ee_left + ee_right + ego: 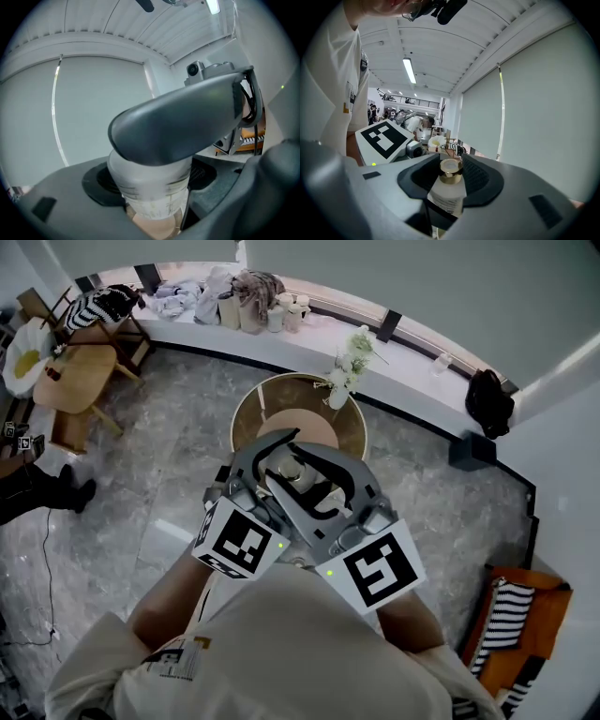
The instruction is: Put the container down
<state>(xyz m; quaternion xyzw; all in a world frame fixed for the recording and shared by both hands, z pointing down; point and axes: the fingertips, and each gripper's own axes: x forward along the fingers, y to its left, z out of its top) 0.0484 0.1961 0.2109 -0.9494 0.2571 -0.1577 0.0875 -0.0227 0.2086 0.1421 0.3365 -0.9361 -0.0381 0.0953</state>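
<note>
A frosted white container (298,474) with a gold neck (451,171) is held upright between both grippers, in front of my chest and above the near part of a round wooden table (246,418). My left gripper (279,468) is shut on its body; in the left gripper view the container (150,192) fills the gap between the grey jaws and the table top shows below it. My right gripper (322,491) is shut on it from the other side. One of its jaws (183,122) crosses over the container's top there. The container's base is hidden.
A white vase of flowers (341,385) stands on the round table's far side. Behind it, a curved window ledge (281,343) carries bags and cups. A wooden table with chairs (75,371) is at the left, an orange seat with striped cushions (511,624) at the right.
</note>
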